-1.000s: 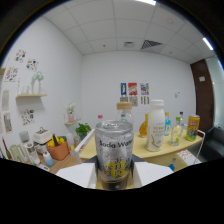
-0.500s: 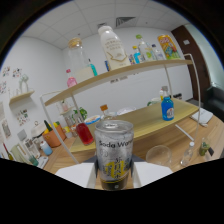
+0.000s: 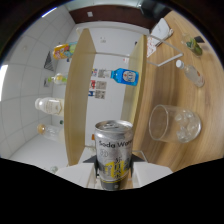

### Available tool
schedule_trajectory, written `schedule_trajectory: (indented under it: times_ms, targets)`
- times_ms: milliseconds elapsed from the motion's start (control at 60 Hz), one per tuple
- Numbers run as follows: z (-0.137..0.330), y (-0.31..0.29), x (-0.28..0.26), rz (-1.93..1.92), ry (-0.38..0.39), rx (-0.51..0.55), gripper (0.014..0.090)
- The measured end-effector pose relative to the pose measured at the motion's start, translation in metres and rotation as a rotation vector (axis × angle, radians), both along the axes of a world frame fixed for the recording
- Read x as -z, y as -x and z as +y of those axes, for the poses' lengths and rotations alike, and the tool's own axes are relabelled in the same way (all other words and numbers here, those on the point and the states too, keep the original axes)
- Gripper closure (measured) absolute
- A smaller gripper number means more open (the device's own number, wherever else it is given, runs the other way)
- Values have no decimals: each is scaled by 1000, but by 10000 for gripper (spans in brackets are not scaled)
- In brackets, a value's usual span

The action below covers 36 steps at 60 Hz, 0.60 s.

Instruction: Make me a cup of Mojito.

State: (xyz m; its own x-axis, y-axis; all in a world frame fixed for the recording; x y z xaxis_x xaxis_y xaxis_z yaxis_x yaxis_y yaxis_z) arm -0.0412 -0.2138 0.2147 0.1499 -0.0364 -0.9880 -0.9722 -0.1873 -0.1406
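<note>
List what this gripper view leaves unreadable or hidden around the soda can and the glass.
- Soda can: its lower part is hidden behind the gripper fingers; the small print is blurred.
- Glass: whether it holds liquid besides the ice cannot be told.
- Blue bottle and the shelf bottles: labels too small to read.
- Can's opening: facing away, pouring not visible.

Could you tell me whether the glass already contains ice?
Yes, ice cubes sit at the bottom of the clear glass, beside the soda can.

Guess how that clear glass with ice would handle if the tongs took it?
The glass is probably slippery: smooth clear wall. Likely fragile, thin rim. The ice cubes inside may shift, so weight could wander. The tongs are currently shut on the soda can.
</note>
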Motion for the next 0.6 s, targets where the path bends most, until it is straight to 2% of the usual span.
schedule_trajectory:
  times_ms: [333, 600]
  targets:
    - [7, -25, -10, 657, -39, 54, 547]
    - [9, -35, -24, 800, -71, 51, 546]
